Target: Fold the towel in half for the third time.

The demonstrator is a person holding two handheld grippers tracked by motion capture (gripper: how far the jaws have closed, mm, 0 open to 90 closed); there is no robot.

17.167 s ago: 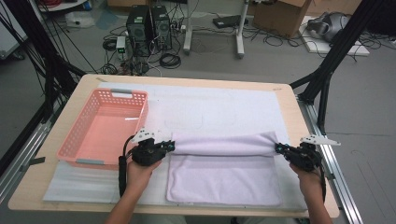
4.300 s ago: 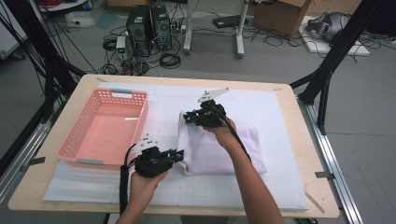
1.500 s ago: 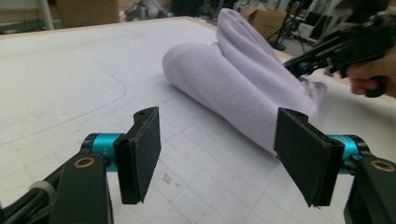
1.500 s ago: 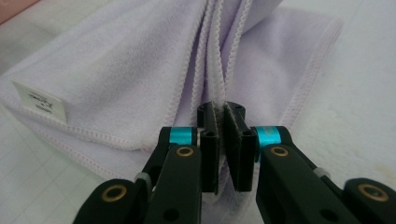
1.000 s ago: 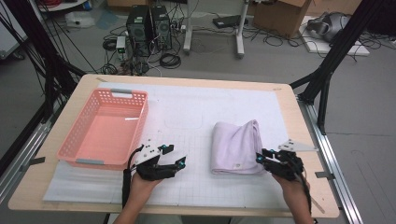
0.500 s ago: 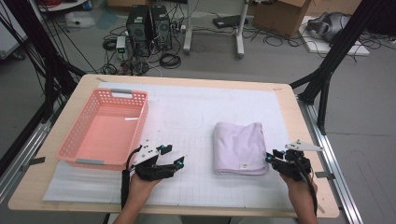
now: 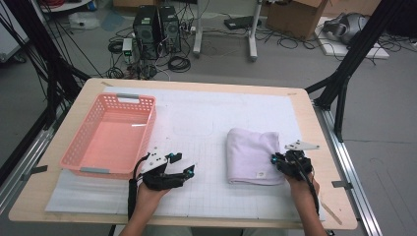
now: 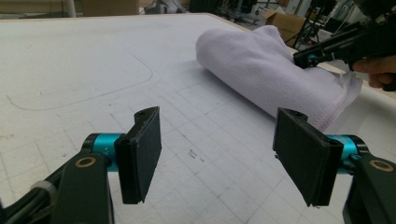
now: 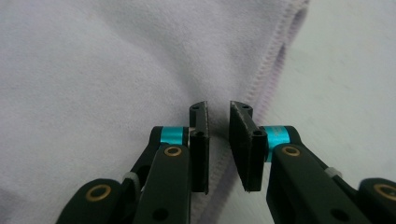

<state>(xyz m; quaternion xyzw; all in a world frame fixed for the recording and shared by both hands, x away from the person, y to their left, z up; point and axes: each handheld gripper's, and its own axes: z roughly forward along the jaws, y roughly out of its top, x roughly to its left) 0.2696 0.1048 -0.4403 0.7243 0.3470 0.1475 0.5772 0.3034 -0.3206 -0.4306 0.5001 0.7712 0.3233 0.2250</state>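
Observation:
A folded lavender towel (image 7: 253,155) lies on the white gridded mat, right of centre. My right gripper (image 7: 274,162) is low at the towel's right near edge. In the right gripper view its jaws (image 9: 218,116) stand a narrow gap apart over the stitched hem of the towel (image 9: 93,70); they have just been closing, and the hem runs into the gap with no pad visibly pressing on it. My left gripper (image 7: 186,163) rests on the mat left of the towel, open, with nothing between its jaws (image 8: 219,154). Its view shows the towel (image 8: 261,70) and the right gripper (image 8: 317,53) beyond.
A pink plastic basket (image 7: 151,123) stands empty at the left of the table. The white mat (image 7: 196,118) covers most of the wooden tabletop. Black frame legs, cables and boxes stand on the floor beyond the table's far edge.
The right gripper has moved a little in toward the towel's right edge and down, and its jaws have narrowed. The towel's raised corner has settled flat. The left gripper has stayed put.

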